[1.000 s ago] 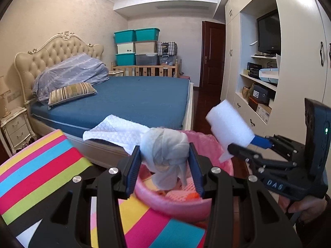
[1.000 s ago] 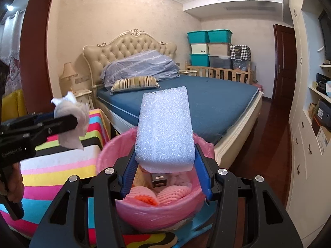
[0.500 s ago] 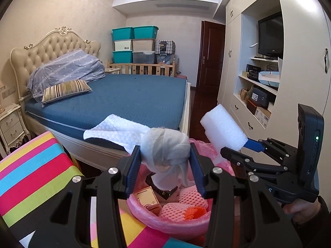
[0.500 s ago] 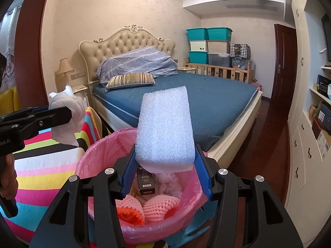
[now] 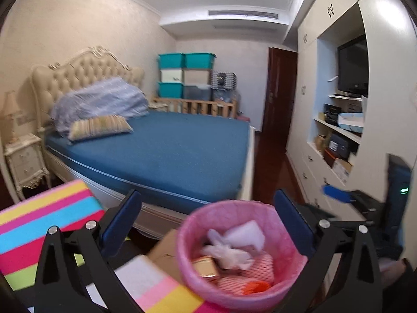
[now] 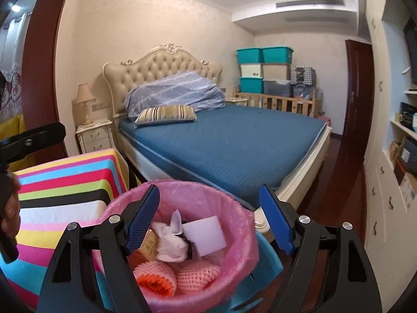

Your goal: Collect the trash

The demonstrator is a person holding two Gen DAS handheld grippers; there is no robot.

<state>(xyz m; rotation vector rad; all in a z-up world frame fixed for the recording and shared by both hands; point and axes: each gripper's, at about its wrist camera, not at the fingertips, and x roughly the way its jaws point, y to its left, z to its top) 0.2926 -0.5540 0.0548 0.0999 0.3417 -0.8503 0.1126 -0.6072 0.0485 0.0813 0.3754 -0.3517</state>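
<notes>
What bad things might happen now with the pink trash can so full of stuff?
1. The white foam block and crumpled tissue sit high on the pile, so they might tumble out if the pink bin gets bumped.
2. The right gripper hangs just over the rim with jaws opening, nothing between them; dipping could snag the thin liner.
3. The left gripper hovers equally close and might knock the bin.

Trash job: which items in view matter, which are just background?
Job: pink-lined bin; in it, white foam block, crumpled tissue, pink foam nets; left gripper and right gripper, jaws opening, nothing between them.

Background: bed, striped cloth, storage boxes.
</notes>
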